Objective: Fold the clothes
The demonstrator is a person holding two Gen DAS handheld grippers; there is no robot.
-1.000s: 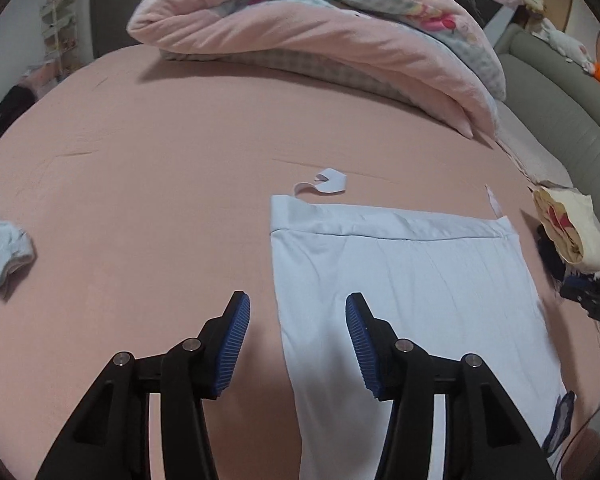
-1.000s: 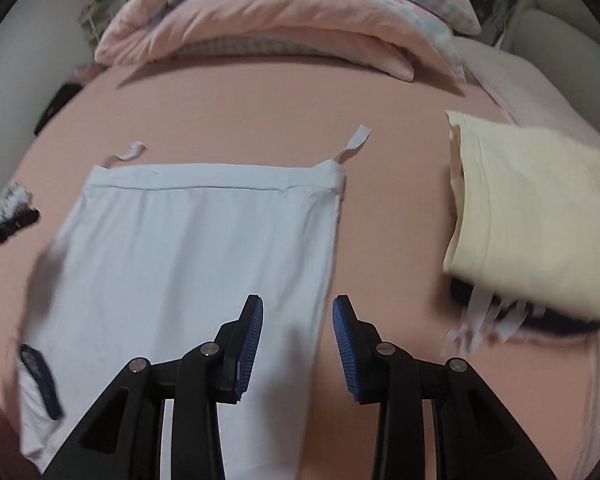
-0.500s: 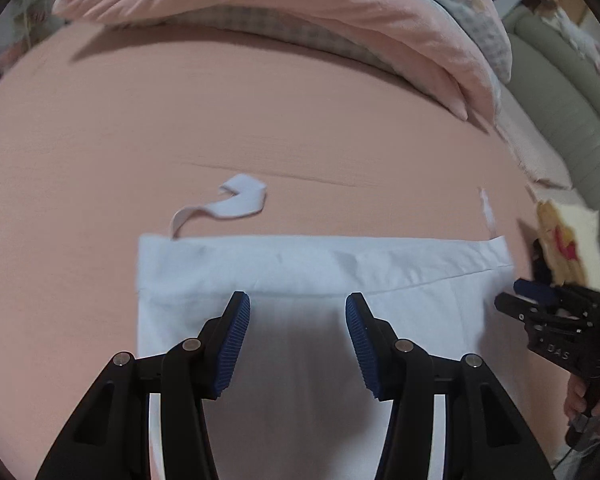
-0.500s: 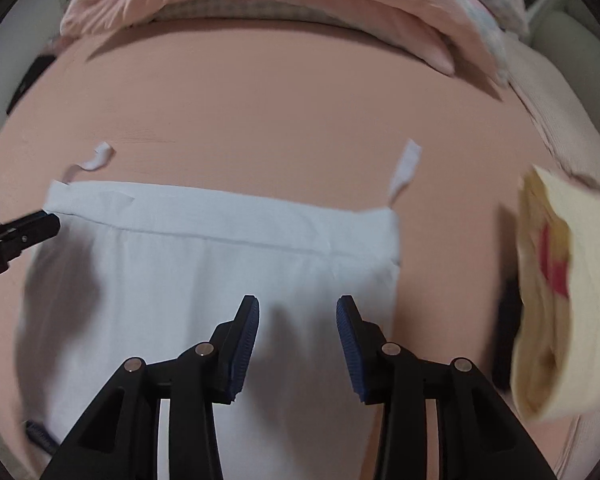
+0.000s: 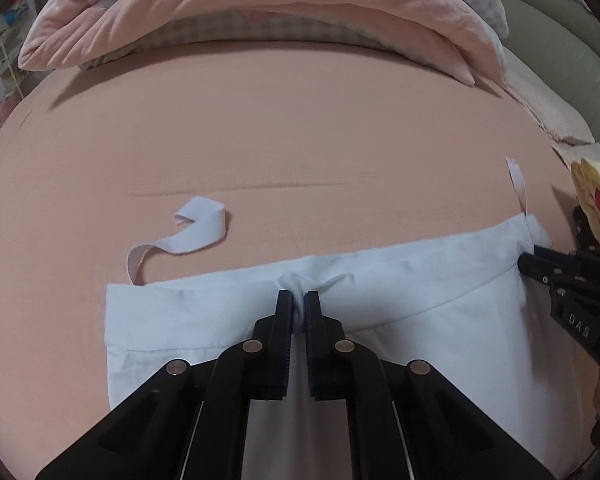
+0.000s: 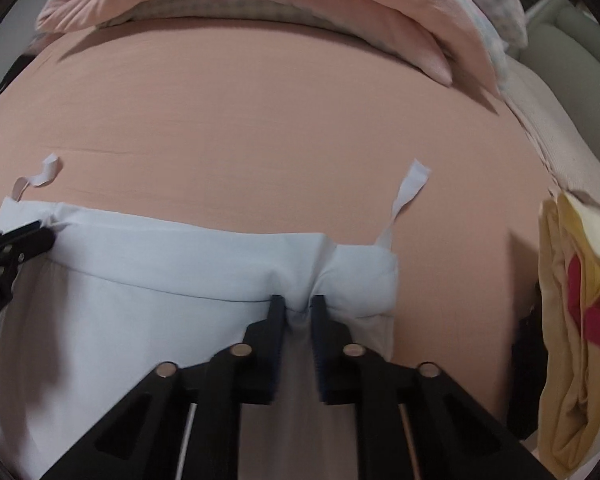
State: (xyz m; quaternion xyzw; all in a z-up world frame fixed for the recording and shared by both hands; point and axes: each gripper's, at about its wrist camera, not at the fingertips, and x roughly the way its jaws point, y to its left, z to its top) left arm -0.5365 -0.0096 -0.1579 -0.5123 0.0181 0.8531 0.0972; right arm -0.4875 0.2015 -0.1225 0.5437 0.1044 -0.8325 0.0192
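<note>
A pale blue garment (image 5: pixel 412 280) lies flat on the pink bed sheet (image 5: pixel 260 140), with a hem band along its far edge and a white strap at each far corner (image 5: pixel 192 232) (image 6: pixel 408 188). My left gripper (image 5: pixel 298 300) is shut on a pinch of the hem band near its left part. My right gripper (image 6: pixel 298 306) is shut on a bunched fold of the same garment (image 6: pixel 180 264) near its right corner. The right gripper also shows at the right edge of the left wrist view (image 5: pixel 572 280), and the left gripper at the left edge of the right wrist view (image 6: pixel 16 244).
A rolled pink duvet (image 5: pixel 280 12) lies across the far side of the bed. A folded cream and yellow garment with red print (image 6: pixel 572 320) lies on something dark at the right. A grey-green headboard or sofa (image 5: pixel 560 40) runs along the far right.
Both grippers moved forward to the garment's far hem and closed from open onto the fabric, which now puckers between each pair of fingers.
</note>
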